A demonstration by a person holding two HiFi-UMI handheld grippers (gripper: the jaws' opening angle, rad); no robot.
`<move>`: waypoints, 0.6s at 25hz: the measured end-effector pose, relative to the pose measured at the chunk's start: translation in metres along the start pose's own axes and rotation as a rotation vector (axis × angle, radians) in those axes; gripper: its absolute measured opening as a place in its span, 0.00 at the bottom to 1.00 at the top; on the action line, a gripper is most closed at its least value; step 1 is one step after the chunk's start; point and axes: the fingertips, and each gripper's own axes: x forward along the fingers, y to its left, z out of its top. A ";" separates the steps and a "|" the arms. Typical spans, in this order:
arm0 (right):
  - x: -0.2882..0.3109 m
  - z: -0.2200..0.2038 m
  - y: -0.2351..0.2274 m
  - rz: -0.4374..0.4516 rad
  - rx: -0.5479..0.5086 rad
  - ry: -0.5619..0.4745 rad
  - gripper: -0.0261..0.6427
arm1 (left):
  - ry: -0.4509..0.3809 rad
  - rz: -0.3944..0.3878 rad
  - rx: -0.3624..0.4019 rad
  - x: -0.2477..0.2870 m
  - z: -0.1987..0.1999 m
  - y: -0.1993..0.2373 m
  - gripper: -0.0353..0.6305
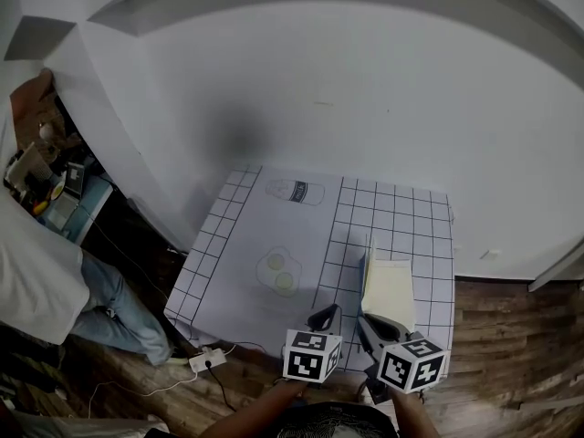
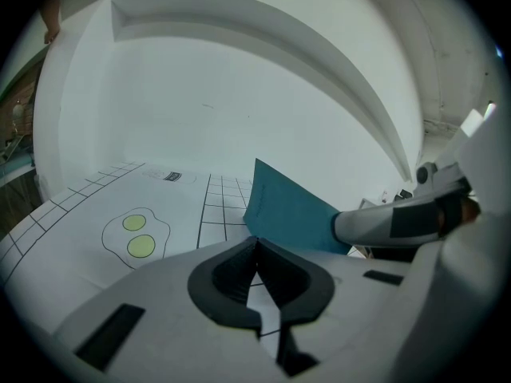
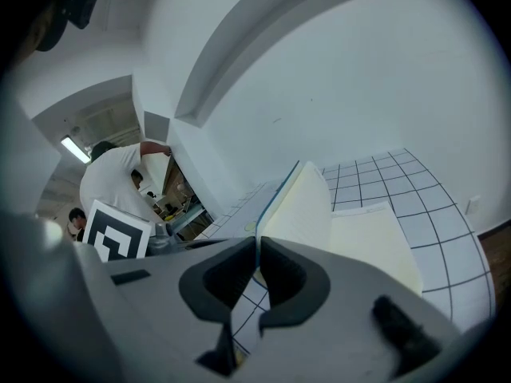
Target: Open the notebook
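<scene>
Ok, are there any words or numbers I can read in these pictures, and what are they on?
No text here can be read.
Bottle drawing on the mat: it has a dark label, too small to read.
Notebook: nothing readable on its cover or pages.
Marker cubes: black-and-white square patterns, no words or numbers.

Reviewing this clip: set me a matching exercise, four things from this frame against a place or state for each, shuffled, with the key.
Things:
1. notebook cover
2. left gripper
3. egg drawing
4. bottle drawing

Places or states:
A. printed at the far edge of the mat
B. raised on edge, pinched by the right gripper
C. jaws together, nothing between them
D. printed mid-mat, left of the notebook

Pairs: 1-B; 2-C; 3-D; 4-A
</scene>
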 end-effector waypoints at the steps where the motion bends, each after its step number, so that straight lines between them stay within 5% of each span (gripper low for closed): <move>1: 0.003 -0.001 0.003 0.002 -0.002 0.002 0.08 | 0.000 0.000 0.000 -0.001 0.000 0.003 0.07; 15: 0.045 -0.024 0.031 0.002 -0.043 0.063 0.08 | 0.010 0.022 -0.014 -0.015 -0.008 0.051 0.07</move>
